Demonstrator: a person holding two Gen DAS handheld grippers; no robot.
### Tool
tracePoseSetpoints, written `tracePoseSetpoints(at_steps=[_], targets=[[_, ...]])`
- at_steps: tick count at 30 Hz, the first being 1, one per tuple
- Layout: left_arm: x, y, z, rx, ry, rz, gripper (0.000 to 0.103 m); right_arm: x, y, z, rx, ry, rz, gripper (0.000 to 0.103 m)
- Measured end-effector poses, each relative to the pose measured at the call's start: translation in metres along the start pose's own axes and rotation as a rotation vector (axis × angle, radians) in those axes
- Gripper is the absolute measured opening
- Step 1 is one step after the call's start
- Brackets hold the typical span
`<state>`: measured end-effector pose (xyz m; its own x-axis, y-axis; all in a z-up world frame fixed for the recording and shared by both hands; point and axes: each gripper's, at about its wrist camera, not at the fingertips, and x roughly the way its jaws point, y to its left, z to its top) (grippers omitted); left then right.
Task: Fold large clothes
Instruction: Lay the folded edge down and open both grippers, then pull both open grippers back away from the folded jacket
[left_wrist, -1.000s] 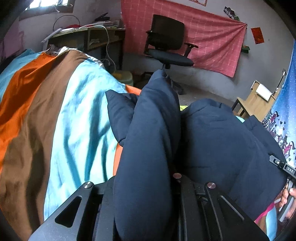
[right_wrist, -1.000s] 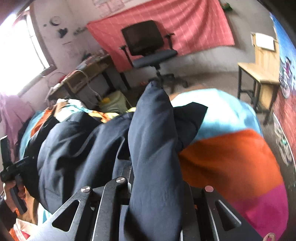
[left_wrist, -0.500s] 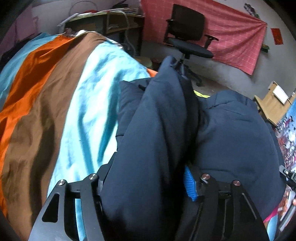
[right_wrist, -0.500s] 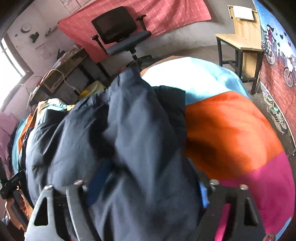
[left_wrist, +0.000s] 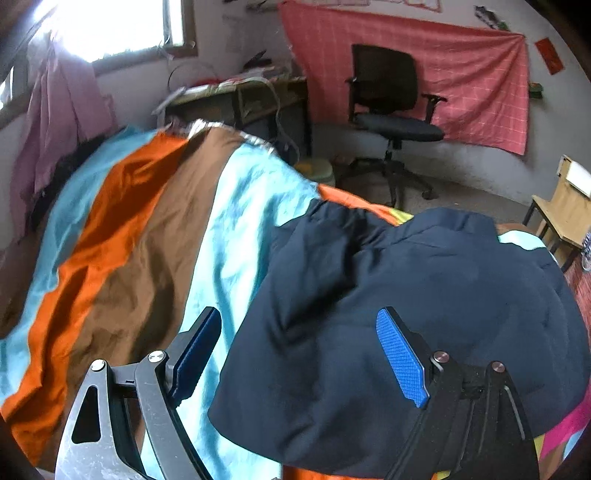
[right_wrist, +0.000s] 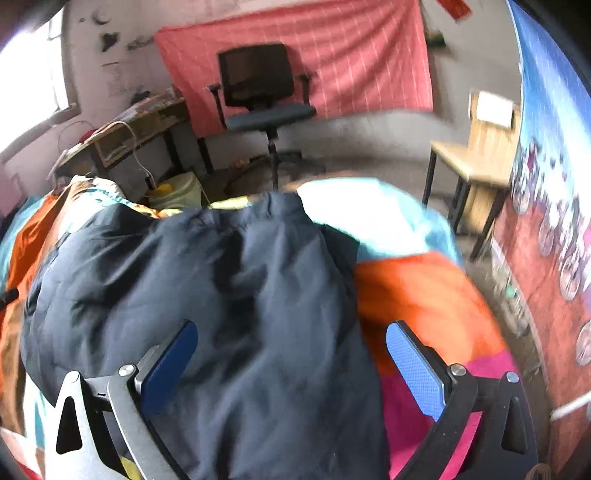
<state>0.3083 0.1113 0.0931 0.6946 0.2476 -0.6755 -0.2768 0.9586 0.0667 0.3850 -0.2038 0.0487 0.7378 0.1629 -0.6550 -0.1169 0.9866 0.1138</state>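
A large dark navy padded jacket (left_wrist: 399, 317) lies folded in a heap on a bed with a striped cover (left_wrist: 155, 251). It also shows in the right wrist view (right_wrist: 229, 295). My left gripper (left_wrist: 299, 350) is open above the jacket's near left edge, blue pads apart and holding nothing. My right gripper (right_wrist: 291, 358) is open too, its fingers spread above the jacket's near right part, with the right finger over the orange and pink cover (right_wrist: 424, 302).
Beyond the bed's far end stand a black office chair (left_wrist: 391, 110), a cluttered desk (left_wrist: 240, 96) with cables, and a wooden chair (right_wrist: 476, 155) at the right. A red cloth (left_wrist: 436, 66) hangs on the wall. Pink clothes (left_wrist: 62, 110) hang at the left by the window.
Both grippers were shut on folds of the jacket; they have opened, let go and drawn back, and the jacket has dropped onto the bed.
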Motion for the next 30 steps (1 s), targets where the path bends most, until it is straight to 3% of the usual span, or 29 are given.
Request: tracePoseSetpoints(at_steps=[7, 10, 16, 21, 25, 30], targets=[[-0.036, -0.011, -0.004, 0.009, -0.1, -0.019, 0.083, -0.045, 0.024, -0.002, -0.066, -0.137, -0.011, 0.103], [-0.052, -0.015, -0.009, 0.006, -0.142, -0.026, 0.097, -0.062, 0.031, -0.004, -0.06, -0.171, 0.003, 0.103], [-0.085, -0.021, -0.022, 0.024, -0.244, -0.036, 0.098, -0.095, 0.041, -0.023, -0.042, -0.23, 0.017, 0.103], [-0.101, -0.024, -0.042, 0.027, -0.25, -0.082, 0.101, -0.121, 0.055, -0.045, -0.066, -0.259, 0.048, 0.103], [-0.107, -0.024, -0.061, -0.011, -0.206, -0.169, 0.101, -0.139, 0.061, -0.058, -0.078, -0.283, 0.14, 0.103], [-0.116, -0.034, -0.075, 0.024, -0.187, -0.153, 0.101, -0.148, 0.066, -0.075, -0.048, -0.27, 0.146, 0.103]])
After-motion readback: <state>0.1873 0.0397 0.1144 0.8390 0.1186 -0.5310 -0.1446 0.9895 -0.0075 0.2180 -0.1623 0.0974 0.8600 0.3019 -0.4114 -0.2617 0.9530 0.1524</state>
